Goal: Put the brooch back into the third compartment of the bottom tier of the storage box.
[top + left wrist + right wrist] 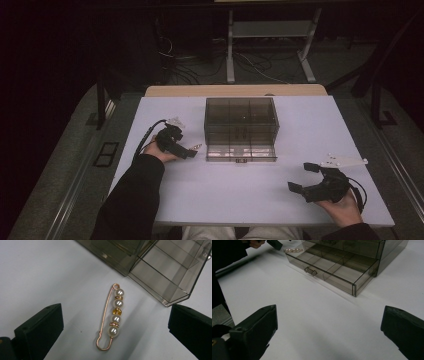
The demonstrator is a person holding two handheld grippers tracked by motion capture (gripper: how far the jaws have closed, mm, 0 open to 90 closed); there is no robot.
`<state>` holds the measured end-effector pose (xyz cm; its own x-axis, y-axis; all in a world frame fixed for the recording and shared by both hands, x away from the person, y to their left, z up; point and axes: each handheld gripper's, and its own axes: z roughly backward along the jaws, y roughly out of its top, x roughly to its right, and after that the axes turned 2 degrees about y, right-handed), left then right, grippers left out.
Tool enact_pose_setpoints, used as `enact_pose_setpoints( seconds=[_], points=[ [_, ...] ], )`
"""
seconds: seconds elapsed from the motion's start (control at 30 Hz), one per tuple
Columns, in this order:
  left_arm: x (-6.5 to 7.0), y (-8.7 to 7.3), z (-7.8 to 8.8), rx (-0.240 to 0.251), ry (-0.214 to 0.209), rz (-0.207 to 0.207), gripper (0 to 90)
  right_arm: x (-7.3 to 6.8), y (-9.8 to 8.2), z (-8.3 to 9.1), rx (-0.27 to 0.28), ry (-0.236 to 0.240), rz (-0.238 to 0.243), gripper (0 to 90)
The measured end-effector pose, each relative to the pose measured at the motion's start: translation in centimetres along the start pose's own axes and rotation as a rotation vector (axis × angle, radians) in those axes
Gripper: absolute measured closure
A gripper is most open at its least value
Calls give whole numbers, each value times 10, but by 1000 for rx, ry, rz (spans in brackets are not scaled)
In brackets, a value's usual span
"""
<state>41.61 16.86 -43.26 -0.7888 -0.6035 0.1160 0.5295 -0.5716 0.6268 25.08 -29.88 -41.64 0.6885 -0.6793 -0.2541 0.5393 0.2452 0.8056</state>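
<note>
Pearl pin (pixel 113 317) flat on white table (pixel 37 277), lying between spread jaws of left gripper (pixel 116 332), touching neither, just beside smoky drawer box (pixel 160 272), right gripper (pixel 329 332) jaws apart, well clear of pin.

White table (pixel 225 195), smoked clear drawer box (pixel 240 120), pearl pin (pixel 112 316) beside it
</note>
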Motion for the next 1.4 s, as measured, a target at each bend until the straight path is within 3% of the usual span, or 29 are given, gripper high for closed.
enact_pose_setpoints(
  seconds=[0.17,0.4,0.7,1.03,1.4],
  points=[
    [0,0,-3,-14,-4,-9,16,0,0,0,0,1,0,3],
    [-1,-1,-5,-26,-18,-11,127,0,0,0,-1,1,1,3],
    [-3,-2,-5,-31,-21,-26,195,0,0,0,-4,3,1,3],
    [-1,-2,-4,-14,4,-37,402,0,0,-1,-8,5,-2,4],
    [-1,-2,-4,-25,30,-80,573,0,-1,-1,-12,10,1,4]
  ],
)
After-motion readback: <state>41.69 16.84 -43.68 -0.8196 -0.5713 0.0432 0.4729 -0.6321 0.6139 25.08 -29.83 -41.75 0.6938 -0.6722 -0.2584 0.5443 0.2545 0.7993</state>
